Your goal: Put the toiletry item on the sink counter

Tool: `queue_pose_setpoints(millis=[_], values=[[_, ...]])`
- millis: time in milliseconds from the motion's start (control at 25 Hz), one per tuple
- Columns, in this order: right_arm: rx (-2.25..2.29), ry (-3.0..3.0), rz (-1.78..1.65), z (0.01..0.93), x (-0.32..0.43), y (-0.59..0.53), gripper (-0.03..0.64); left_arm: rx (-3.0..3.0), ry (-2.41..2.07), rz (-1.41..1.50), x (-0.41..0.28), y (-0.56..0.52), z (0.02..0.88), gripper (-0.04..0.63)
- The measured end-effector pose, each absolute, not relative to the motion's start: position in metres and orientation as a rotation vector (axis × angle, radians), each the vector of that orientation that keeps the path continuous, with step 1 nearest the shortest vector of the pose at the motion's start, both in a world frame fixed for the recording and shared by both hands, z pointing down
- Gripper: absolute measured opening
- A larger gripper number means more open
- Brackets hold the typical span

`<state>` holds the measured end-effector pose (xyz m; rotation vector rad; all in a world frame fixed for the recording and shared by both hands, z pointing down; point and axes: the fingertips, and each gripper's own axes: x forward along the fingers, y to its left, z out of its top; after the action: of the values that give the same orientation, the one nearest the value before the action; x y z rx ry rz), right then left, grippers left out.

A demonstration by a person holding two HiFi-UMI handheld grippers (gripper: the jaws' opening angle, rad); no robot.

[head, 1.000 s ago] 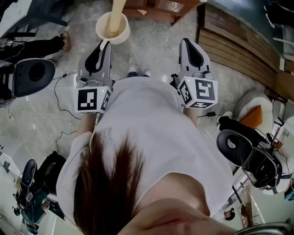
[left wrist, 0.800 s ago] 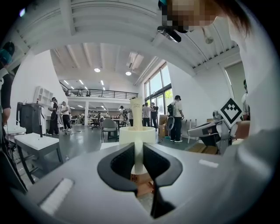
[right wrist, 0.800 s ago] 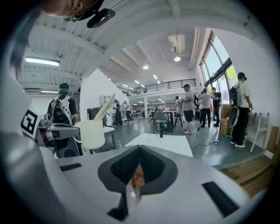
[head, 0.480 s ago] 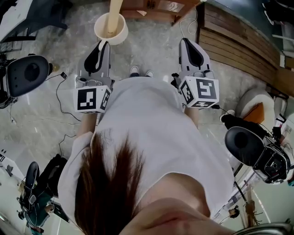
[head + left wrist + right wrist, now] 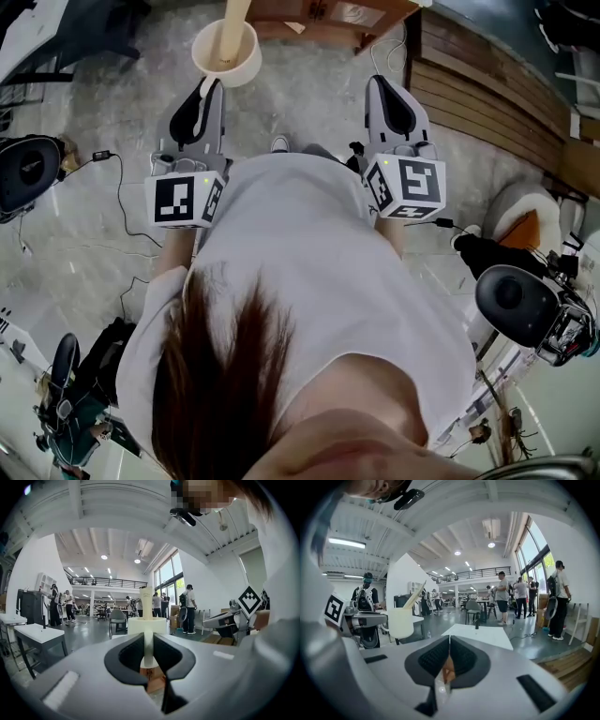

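Since it looks like a plain carry over open floor [image 5: 84,234], the left gripper [image 5: 211,87] pinches the cream cup [image 5: 226,54] by its handle, upright ahead of the person's shirt [image 5: 300,281] so its tube [image 5: 235,21] won't spill, while the right gripper [image 5: 379,84] rides beside that shirt, jaws pressed together, empty.

— What colour is the cup [image 5: 227,52]?
— Cream, and its tube [image 5: 234,19] too.
— The left gripper [image 5: 208,86]?
— Grey, with black fingers [image 5: 112,667]; black-and-white squares on its cube [image 5: 183,200]. The floor [image 5: 103,234] is veined grey.
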<state>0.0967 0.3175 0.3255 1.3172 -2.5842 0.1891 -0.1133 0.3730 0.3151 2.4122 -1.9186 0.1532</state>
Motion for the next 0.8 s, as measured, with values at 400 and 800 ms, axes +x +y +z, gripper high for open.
queue_pose_setpoints(millis=[400, 800], values=[[1.323, -2.556, 0.203, 0.328, 0.083, 0.322, 0.011, 2.397, -1.915, 0.142, -0.134, 0.376, 0.317, 0.049], [1.316, -2.529, 0.218, 0.335, 0.094, 0.293, 0.011, 2.382, -1.897, 0.145, -0.123, 0.348, 0.324, 0.049]])
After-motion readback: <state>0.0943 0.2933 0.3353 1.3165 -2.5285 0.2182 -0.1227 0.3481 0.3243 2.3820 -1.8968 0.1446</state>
